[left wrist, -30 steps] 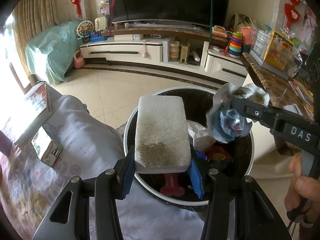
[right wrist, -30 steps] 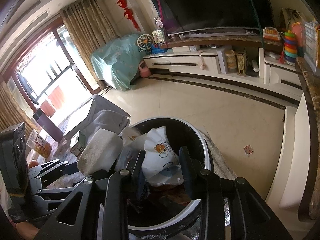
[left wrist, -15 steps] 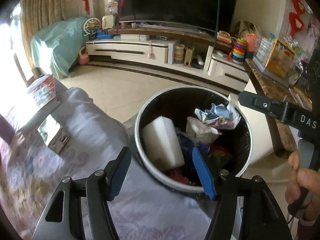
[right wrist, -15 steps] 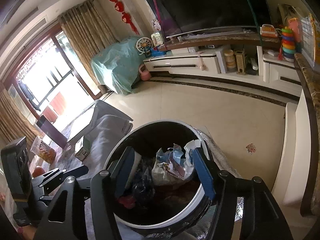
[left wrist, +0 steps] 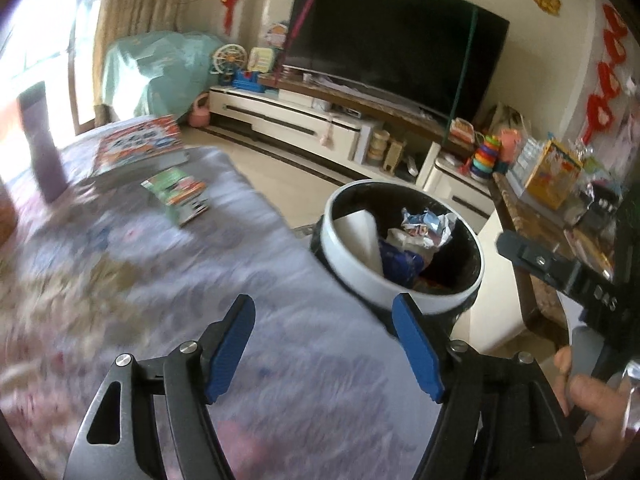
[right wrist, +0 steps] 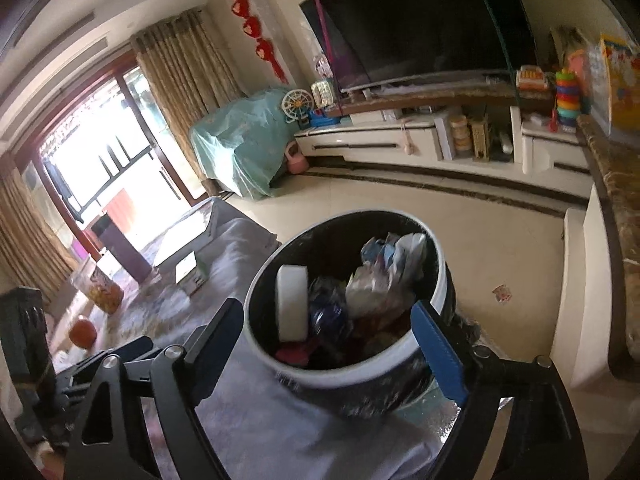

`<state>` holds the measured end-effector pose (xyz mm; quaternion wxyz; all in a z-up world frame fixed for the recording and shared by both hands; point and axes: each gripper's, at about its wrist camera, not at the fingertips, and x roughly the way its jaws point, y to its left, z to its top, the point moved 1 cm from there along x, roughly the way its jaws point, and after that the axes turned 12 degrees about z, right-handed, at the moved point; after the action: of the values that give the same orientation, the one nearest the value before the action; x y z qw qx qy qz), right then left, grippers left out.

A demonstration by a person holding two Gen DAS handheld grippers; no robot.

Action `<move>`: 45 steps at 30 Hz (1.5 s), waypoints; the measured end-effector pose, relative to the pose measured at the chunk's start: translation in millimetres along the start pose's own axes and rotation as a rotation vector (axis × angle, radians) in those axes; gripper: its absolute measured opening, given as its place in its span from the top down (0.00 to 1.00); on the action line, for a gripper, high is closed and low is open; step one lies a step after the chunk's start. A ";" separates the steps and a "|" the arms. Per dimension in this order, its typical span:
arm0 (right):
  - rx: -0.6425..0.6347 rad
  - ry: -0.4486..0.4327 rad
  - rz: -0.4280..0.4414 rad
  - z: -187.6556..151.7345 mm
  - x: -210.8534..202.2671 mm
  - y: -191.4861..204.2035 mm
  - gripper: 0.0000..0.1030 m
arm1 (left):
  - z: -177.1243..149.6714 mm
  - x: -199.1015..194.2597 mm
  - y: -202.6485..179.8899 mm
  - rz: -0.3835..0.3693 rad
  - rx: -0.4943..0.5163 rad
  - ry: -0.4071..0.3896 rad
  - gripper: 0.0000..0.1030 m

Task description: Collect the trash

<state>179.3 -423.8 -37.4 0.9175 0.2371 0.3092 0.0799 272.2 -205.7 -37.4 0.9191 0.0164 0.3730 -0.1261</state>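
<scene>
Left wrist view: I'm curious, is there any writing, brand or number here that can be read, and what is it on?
"DAS": faint white letters on the side of the right gripper (jaws opening, empty), barely legible.
Books: printed covers, too blurred to read.
Yellow box: print too small to read.
Wrapper in the bin: print unreadable.
Red wall ornaments: no legible characters.

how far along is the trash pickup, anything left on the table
Done: the white foam block and crumpled wrappers lie in the round white-rimmed bin. In hand: nothing; the left gripper and right gripper are both empty, jaws opening. Possibly left: a green carton and a snack bag on the cloth-covered table; whether they're trash is unclear.
</scene>
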 end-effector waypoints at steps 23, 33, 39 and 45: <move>-0.329 -0.255 -0.079 -32.3 -73.9 118.2 0.00 | -73.9 -153.2 58.2 0.213 -0.116 -0.324 0.00; -0.310 -0.282 -0.109 -69.4 -58.7 114.8 0.00 | -112.1 -158.9 42.4 0.320 -0.058 -0.378 0.00; -0.299 -0.276 -0.116 -80.0 -56.2 108.9 0.00 | -118.9 -154.8 33.3 0.352 -0.025 -0.402 0.00; -0.301 -0.274 -0.121 -84.7 -55.1 108.0 0.00 | -119.9 -152.0 33.1 0.358 -0.018 -0.409 0.00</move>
<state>84.2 -312.9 -14.9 0.9792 0.0869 0.1795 0.0372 93.6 -125.4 -21.2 0.9831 0.0482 0.1719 0.0410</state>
